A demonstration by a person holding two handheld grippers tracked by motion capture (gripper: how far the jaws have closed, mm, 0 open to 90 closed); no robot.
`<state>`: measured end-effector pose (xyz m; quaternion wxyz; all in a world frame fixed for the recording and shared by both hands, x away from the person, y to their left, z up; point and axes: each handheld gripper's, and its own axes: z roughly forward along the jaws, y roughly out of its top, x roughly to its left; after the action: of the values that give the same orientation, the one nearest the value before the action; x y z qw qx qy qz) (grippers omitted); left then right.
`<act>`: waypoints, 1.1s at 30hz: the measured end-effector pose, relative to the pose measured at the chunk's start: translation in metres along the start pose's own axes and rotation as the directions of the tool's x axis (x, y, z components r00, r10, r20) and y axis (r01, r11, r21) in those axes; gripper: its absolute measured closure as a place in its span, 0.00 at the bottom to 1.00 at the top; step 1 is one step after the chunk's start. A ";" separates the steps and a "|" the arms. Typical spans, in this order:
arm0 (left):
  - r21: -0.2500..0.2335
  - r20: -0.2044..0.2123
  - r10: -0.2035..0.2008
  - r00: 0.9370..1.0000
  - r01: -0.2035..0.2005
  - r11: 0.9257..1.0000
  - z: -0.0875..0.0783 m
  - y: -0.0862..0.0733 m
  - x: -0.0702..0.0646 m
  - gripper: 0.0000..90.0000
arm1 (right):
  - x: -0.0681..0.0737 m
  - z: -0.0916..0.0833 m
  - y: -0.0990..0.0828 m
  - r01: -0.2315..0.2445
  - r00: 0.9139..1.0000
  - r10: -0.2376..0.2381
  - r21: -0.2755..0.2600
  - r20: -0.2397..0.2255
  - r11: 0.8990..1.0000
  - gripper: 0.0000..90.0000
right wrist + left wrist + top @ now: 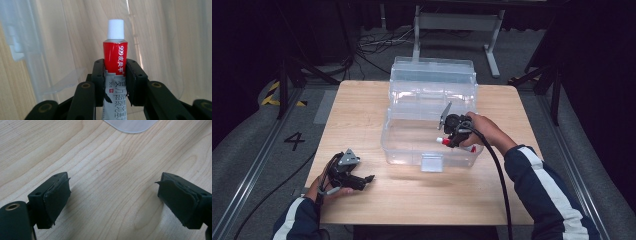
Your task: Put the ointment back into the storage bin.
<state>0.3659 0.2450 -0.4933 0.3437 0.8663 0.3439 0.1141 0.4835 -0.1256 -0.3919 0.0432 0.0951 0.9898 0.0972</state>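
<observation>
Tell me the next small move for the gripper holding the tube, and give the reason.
Probably lower it a little further into the clear plastic box, then open the jaws. The right gripper is clamped on the red and white tube, cap pointing into the box, with the tube seemingly above the floor. The left gripper rests open on the table, well clear.

Open bench (362, 110) to the left of the clear box (412, 145) and along the near edge: free passage there. Box walls and raised lid (432, 75) blocking the middle and far side. Right tongs (447, 141), clamped on a tube (115, 57), inside the box. Bare wood between the wide-apart left tongs (112, 195).
</observation>
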 end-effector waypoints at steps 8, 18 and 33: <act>0.000 0.000 0.000 1.000 0.000 1.000 0.000 0.000 0.000 0.12 | 0.000 0.006 0.001 0.024 0.999 -0.023 0.036 -0.045 0.999 0.79; 0.001 0.000 0.000 1.000 0.000 1.000 0.000 0.000 0.000 0.12 | 0.003 0.010 0.001 0.033 0.998 -0.030 0.041 -0.060 0.999 0.79; 0.000 -0.002 0.000 1.000 0.000 1.000 0.000 0.000 0.000 0.12 | 0.000 -0.005 -0.017 -0.017 1.000 0.016 -0.108 -0.015 0.994 0.72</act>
<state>0.3658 0.2450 -0.4933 0.3432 0.8663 0.3441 0.1150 0.4795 -0.1426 -0.3902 0.0403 0.1000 0.9826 0.1515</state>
